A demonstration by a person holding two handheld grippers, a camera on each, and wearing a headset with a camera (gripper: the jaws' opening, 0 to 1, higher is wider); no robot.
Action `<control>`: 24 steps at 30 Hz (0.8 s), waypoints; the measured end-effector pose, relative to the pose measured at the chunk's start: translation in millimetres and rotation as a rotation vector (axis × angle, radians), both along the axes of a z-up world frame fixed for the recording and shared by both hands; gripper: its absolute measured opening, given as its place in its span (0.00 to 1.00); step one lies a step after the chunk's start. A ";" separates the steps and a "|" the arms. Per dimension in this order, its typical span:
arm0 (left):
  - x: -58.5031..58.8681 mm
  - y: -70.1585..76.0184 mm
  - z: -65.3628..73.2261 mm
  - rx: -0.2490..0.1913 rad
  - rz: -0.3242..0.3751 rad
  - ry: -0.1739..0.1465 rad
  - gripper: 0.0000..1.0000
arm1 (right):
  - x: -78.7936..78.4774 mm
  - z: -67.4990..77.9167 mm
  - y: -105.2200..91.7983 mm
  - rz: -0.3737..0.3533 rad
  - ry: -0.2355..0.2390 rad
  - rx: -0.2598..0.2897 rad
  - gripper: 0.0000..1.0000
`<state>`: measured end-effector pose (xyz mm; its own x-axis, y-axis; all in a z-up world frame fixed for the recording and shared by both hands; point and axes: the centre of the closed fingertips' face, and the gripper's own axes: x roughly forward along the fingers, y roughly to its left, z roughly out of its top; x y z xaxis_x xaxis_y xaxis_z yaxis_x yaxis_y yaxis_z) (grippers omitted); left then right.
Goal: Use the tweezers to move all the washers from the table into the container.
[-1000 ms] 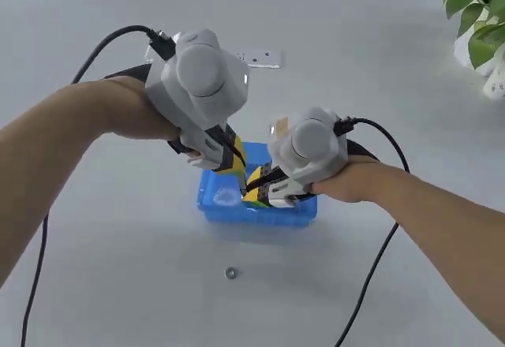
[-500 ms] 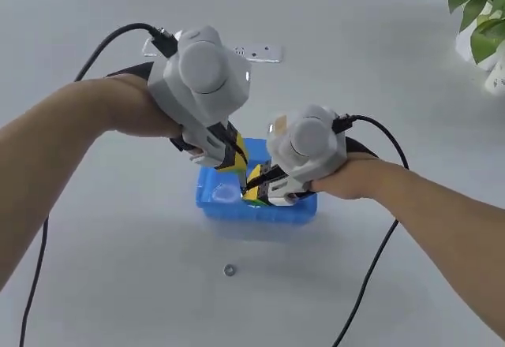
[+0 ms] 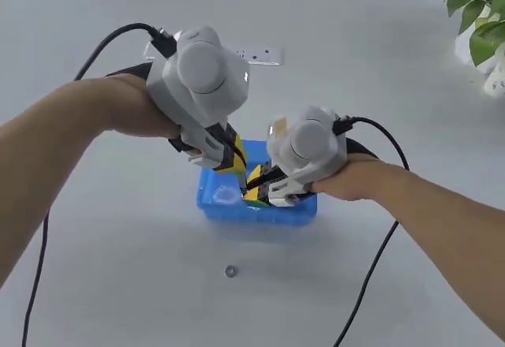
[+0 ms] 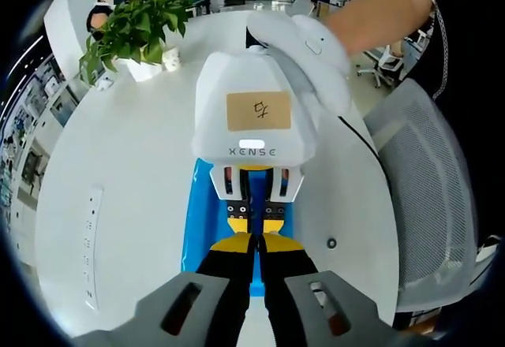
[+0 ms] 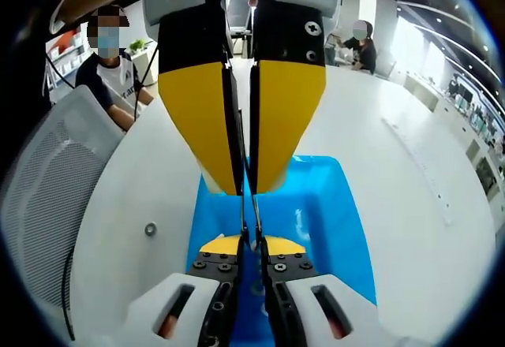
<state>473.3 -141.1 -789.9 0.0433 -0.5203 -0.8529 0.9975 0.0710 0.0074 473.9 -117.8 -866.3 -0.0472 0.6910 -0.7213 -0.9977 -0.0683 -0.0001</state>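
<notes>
Hardly anything has moved in the last second: both claws hang tip to tip above the blue container (image 3: 211,205), out in the middle of the surface. The right claw (image 5: 251,246) is pinched tight on a thin metal sliver, surely the tweezers (image 5: 246,219). The left claw (image 4: 254,240) is drawn shut nose to nose with it, though I cannot tell whether it squeezes the tweezers too. One washer (image 3: 230,271) lies where it was, on bare surface just beyond the container, toward the near edge. So no progress this second. The tweezers look parked over the drop spot, and that lone washer awaits a trip back out.
</notes>
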 end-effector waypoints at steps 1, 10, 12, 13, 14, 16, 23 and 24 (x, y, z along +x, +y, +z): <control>0.2 0.0 0.9 0.000 0.001 0.000 0.06 | 0.6 1.2 0.1 -0.002 -0.001 0.002 0.10; 0.2 0.8 1.2 0.012 -0.004 -0.004 0.06 | -0.1 2.5 -0.1 -0.002 0.002 0.004 0.10; 0.1 0.2 0.1 0.012 -0.005 -0.002 0.06 | -0.5 1.3 0.0 -0.003 0.008 0.002 0.10; 0.2 0.0 -0.7 0.015 -0.005 -0.001 0.06 | -0.6 0.8 -0.1 -0.002 0.008 0.001 0.10; 0.2 -0.1 -0.9 0.015 -0.006 -0.001 0.06 | -0.5 0.2 -0.3 0.000 0.008 -0.001 0.10; 0.2 -0.6 -1.5 0.015 -0.008 0.000 0.06 | -0.2 -0.6 -0.5 0.000 0.008 -0.003 0.10; 0.6 -0.2 -3.7 0.018 -0.009 0.006 0.06 | -0.1 -2.6 -0.7 0.002 0.011 -0.008 0.10; 0.5 0.1 -4.4 0.021 -0.010 0.006 0.06 | -0.4 -3.4 -0.7 0.003 0.011 -0.010 0.10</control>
